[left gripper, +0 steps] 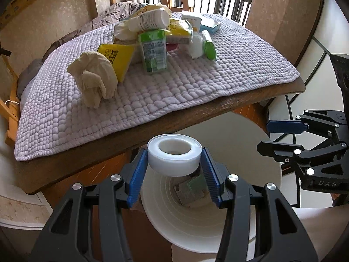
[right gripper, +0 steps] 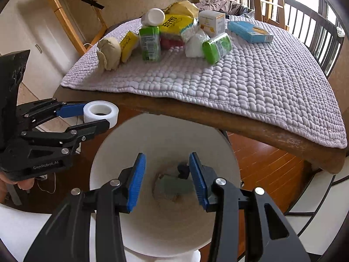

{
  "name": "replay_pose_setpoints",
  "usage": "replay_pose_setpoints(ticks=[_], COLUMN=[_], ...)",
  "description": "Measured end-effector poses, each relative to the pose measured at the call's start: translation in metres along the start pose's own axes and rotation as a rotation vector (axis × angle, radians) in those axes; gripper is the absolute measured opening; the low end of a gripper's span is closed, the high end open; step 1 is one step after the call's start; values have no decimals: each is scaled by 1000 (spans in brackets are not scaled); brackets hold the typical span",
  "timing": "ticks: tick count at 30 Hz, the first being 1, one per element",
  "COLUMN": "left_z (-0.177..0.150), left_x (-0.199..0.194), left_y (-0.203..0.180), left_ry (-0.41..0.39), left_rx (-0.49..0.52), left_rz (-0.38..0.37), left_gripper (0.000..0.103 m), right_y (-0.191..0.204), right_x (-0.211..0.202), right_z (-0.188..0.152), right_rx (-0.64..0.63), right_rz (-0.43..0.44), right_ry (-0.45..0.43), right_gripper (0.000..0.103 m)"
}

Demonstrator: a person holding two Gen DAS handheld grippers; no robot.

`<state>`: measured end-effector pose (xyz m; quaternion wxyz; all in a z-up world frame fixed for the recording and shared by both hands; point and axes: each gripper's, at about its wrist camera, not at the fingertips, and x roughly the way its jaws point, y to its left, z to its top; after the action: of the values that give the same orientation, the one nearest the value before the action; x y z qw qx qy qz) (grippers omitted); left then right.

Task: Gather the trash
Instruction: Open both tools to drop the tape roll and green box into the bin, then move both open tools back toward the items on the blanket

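My left gripper [left gripper: 174, 159] is shut on a white tape roll [left gripper: 174, 152] and holds it above the open white bin [left gripper: 196, 229] beside the table. The roll also shows in the right wrist view [right gripper: 100, 110], held by the left gripper [right gripper: 96, 118]. My right gripper [right gripper: 167, 174] is open and empty over the bin [right gripper: 122, 139], which has some trash at its bottom [right gripper: 172, 185]. It shows at the right of the left wrist view [left gripper: 265, 136]. A pile of trash lies on the table: a green carton [left gripper: 153, 50], a white bottle [left gripper: 150, 19], yellow packets [left gripper: 118, 60], a crumpled beige cloth [left gripper: 96, 76].
The wooden table [right gripper: 261, 128] carries a lilac quilted mat [right gripper: 250, 76]. A blue box [right gripper: 250, 31], a white box [right gripper: 211, 23] and a green pack [right gripper: 217, 48] lie on it too. Chairs and a railing stand behind. The floor is wood [right gripper: 268, 166].
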<state>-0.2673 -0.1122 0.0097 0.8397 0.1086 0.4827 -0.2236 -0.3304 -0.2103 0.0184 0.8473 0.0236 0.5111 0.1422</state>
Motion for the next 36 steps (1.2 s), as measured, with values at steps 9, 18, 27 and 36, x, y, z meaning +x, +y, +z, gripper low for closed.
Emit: replay_pose_setpoints(ticks=[9,18,27,36], left_z=[-10,-19,-18,5], left_x=[18,36,30,-1], left_y=[-6,-15,-12,8], left_ry=[57,94,68,-50], left_rx=[20,49,70,-12], left_rz=[0,-13,8,43], left_gripper=[52,73,87,98], right_y=[2,2,-9,-9], right_x=[17,30,23,-3], right_z=[-6,-10,-9,9], right_rx=[7,28,51,-40], right_rz=[-4,-16,-40,-157], right_ry=[33,51,15,-116], right_gripper=[42,42,75,99])
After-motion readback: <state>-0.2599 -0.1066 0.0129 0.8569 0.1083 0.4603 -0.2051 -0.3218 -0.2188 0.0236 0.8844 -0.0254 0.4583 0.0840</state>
